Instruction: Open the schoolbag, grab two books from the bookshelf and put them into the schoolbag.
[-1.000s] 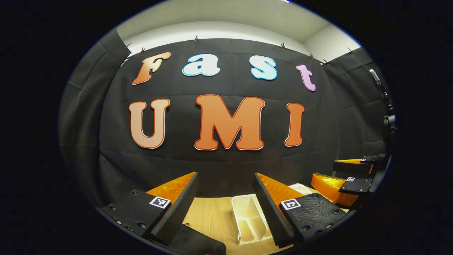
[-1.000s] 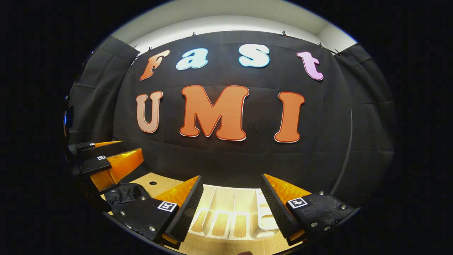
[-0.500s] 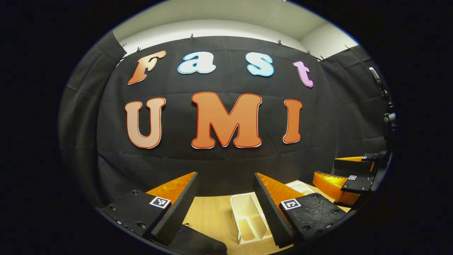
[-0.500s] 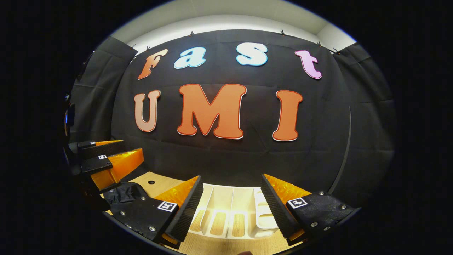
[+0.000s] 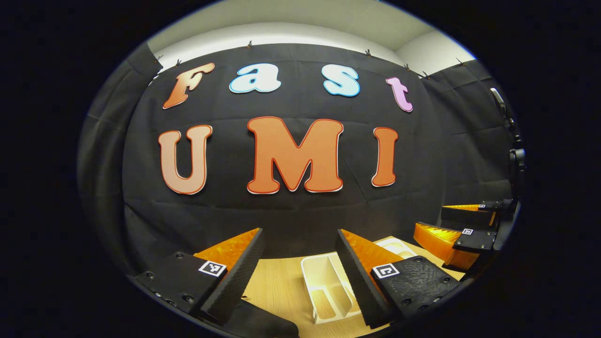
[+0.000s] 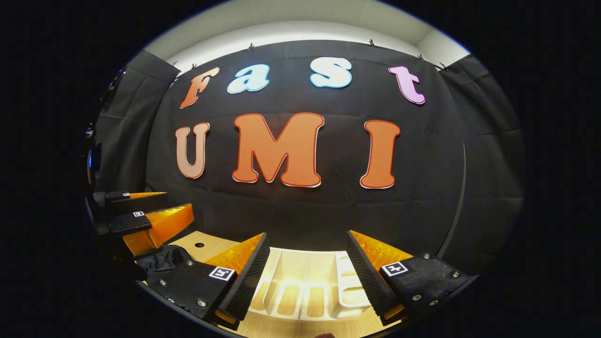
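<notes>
Both your left gripper (image 5: 299, 249) and right gripper (image 6: 307, 251) gape wide, holding nothing. The white bookshelf (image 6: 305, 286) sits bottom centre, the black schoolbag (image 6: 164, 258) lower left. Its limp fabric could slip between your 2 fingers.

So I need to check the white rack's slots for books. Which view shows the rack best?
The right gripper view: the rack sits straight ahead between that gripper's open jaws, with several slots facing the camera and no book visible in them. The left gripper view shows it end-on, partly behind the jaws.
</notes>
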Demonstrator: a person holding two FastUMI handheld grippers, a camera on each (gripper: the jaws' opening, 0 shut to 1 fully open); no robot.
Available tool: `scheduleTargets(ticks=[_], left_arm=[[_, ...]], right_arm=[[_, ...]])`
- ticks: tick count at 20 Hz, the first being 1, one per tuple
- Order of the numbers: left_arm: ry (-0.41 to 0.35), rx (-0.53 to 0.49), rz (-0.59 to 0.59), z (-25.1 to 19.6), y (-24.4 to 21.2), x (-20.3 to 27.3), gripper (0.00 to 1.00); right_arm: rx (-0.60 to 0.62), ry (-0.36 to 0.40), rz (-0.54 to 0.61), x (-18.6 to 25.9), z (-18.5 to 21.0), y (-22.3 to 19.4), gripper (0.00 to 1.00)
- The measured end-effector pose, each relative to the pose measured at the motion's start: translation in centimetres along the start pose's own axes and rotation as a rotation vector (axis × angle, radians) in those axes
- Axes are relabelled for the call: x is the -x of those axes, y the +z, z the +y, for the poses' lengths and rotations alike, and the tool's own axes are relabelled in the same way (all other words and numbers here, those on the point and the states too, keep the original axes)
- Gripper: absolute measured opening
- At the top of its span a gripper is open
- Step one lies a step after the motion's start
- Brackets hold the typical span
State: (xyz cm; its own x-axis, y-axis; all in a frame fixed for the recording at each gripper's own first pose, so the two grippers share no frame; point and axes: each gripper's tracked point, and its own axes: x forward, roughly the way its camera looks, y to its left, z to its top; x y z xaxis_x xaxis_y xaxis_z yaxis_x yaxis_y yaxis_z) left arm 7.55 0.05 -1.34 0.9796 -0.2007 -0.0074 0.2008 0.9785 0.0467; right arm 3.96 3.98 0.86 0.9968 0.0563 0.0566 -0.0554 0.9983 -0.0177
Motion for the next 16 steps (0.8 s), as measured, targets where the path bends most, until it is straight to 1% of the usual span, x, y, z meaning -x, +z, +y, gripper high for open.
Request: scheduleTargets(ticks=[1, 2, 3, 4, 6, 13, 16], left_arm=[[-0.002, -0.003, 0.009, 0.0, 0.0, -0.3, 0.98], [-0.002, -0.003, 0.005, 0.0, 0.3, -0.3, 0.96], [-0.011, 0.0, 0.005, -0.4, 0.3, -0.3, 0.98], [-0.009, 0.003, 0.001, -0.4, 0.5, -0.3, 0.96], [-0.013, 0.007, 0.012, -0.7, 0.3, -0.3, 0.98], [-0.021, 0.019, 0.028, -1.1, -0.1, -0.1, 0.98], [-0.024, 0.019, 0.03, -1.3, 0.2, 0.1, 0.98]], right_arm=[[-0.005, 0.0, -0.002, 0.0, -0.1, 0.0, 0.97], [-0.01, 0.0, -0.002, -0.1, -0.2, 0.0, 0.97], [-0.011, 0.001, -0.003, -0.3, -0.2, 0.0, 0.97], [-0.009, -0.001, -0.003, -0.5, -0.3, -0.1, 0.97], [-0.006, -0.007, 0.002, -0.6, -0.4, -0.4, 0.98], [0.015, -0.007, 0.013, -0.1, -0.5, -0.8, 0.97], [0.001, -0.015, 0.01, 0.3, -1.0, -0.6, 0.97]])
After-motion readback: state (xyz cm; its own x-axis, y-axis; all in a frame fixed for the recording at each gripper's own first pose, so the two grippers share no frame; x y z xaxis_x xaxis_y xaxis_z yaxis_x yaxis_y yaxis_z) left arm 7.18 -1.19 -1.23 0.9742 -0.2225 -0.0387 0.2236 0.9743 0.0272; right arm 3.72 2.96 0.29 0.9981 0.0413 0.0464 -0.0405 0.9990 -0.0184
